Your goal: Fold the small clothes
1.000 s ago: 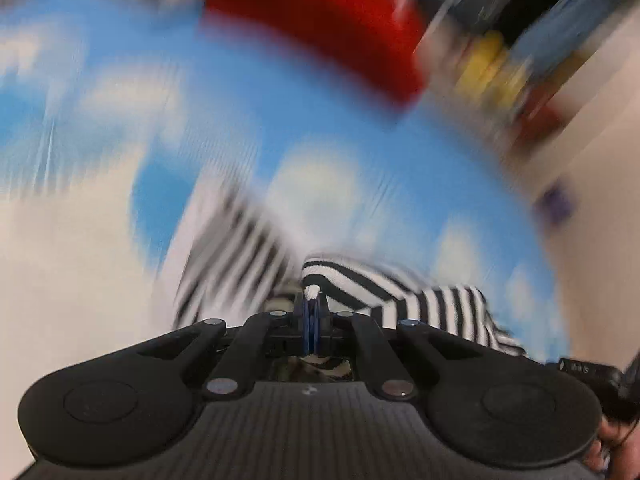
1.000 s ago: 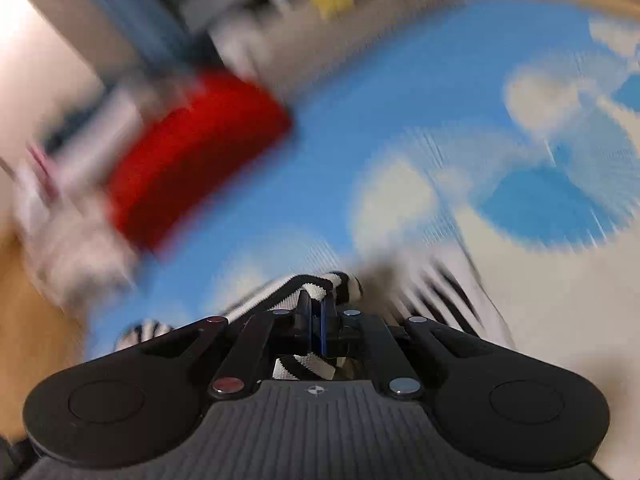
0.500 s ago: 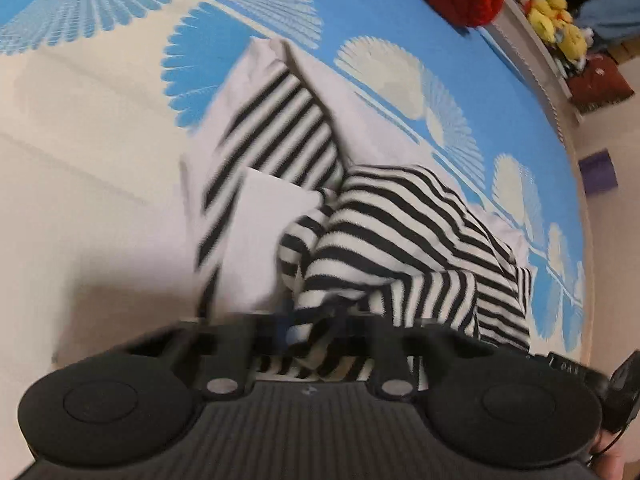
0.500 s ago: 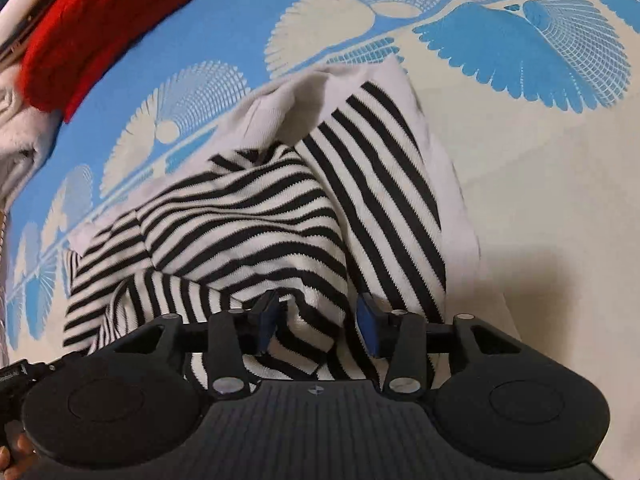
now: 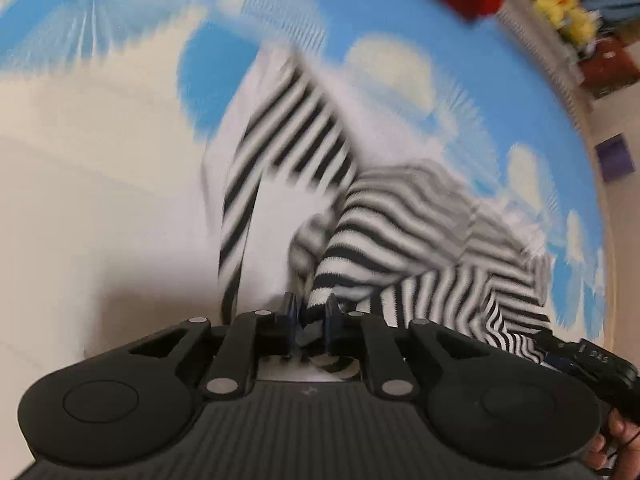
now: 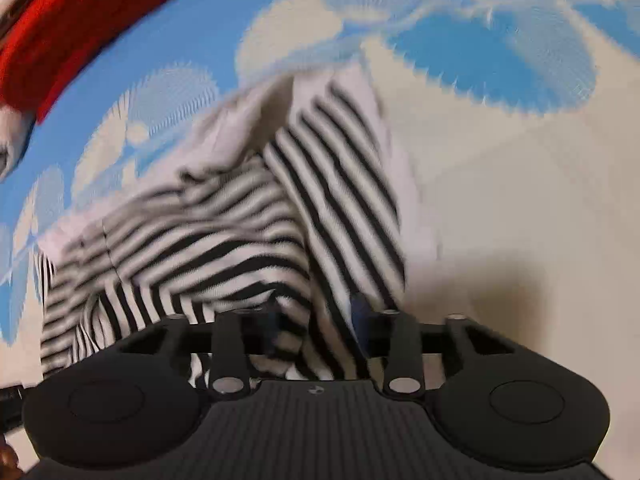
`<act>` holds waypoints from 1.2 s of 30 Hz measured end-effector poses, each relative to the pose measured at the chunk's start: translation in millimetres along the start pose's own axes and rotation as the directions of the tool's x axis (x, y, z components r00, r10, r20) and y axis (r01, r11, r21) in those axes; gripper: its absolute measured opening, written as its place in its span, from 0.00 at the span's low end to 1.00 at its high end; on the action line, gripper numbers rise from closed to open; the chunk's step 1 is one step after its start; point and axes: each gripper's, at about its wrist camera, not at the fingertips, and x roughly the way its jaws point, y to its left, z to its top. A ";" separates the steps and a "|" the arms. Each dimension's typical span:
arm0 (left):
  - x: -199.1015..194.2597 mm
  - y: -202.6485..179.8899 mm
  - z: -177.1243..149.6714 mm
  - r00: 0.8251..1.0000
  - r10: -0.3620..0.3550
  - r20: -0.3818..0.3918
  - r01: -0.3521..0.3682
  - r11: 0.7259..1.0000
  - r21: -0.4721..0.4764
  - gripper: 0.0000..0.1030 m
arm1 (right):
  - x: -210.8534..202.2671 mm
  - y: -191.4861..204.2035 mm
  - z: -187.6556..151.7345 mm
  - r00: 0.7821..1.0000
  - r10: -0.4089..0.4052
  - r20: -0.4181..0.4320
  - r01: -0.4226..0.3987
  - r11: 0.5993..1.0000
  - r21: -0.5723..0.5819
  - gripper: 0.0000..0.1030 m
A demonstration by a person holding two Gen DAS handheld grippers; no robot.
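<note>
Left wrist first: striped garment [image 5: 400, 240] lies crumpled on the blue-and-cream patterned sheet [image 5: 80, 184], one flat panel running away up-left. Left gripper [image 5: 309, 312] has its tongs narrowed onto a striped fold.

Right wrist next: garment [image 6: 224, 240] bunched low-left, panel reaching up-right; red knit [image 6: 80, 28] beyond. Right gripper [image 6: 316, 316] tongs spread wide, fabric between them.

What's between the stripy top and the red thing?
Only bare blue-and-cream bedspread separates the striped top from the red knit, seen in the right wrist view.
</note>
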 end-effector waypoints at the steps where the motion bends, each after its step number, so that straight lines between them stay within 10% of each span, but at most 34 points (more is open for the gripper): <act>1: -12.5 -5.9 1.9 0.997 0.000 0.071 -0.003 0.999 0.036 0.17 | -11.7 7.2 1.8 0.998 0.003 0.066 -0.001 0.999 -0.042 0.43; 6: -34.0 -26.8 -3.4 0.982 -0.053 0.179 0.023 0.985 0.169 0.21 | -29.5 18.3 0.4 0.979 0.096 0.177 -0.078 0.992 -0.103 0.44; 9: -22.5 -29.6 -10.0 0.988 -0.085 0.126 0.058 0.978 0.202 0.21 | -16.4 24.0 -3.5 0.979 0.180 0.098 -0.167 0.978 -0.126 0.44; 13: 34.4 -11.7 -17.1 0.993 0.100 -0.066 -0.089 0.984 0.153 0.04 | 35.9 18.6 -16.9 0.995 0.033 -0.099 -0.046 0.990 -0.133 0.40; 18: 4.2 -24.3 -12.8 0.998 0.023 0.051 -0.032 0.982 0.189 0.07 | 17.3 25.4 -10.2 0.995 0.096 -0.017 -0.097 0.985 -0.141 0.41; 22: 33.2 -11.3 -27.0 0.991 0.074 -0.108 -0.058 0.987 0.149 0.04 | 26.8 17.2 -21.5 0.995 0.050 -0.081 -0.060 0.989 -0.136 0.41; 30: -86.5 -20.4 -40.8 0.986 -0.067 0.154 0.038 0.982 0.184 0.16 | -105.9 10.2 -25.8 0.937 0.190 0.294 -0.143 0.974 -0.173 0.40; 36: -149.6 8.5 -105.8 0.980 -0.079 0.181 0.035 0.972 0.233 0.16 | -168.1 -36.2 -79.4 0.925 0.203 0.321 -0.150 0.972 -0.182 0.42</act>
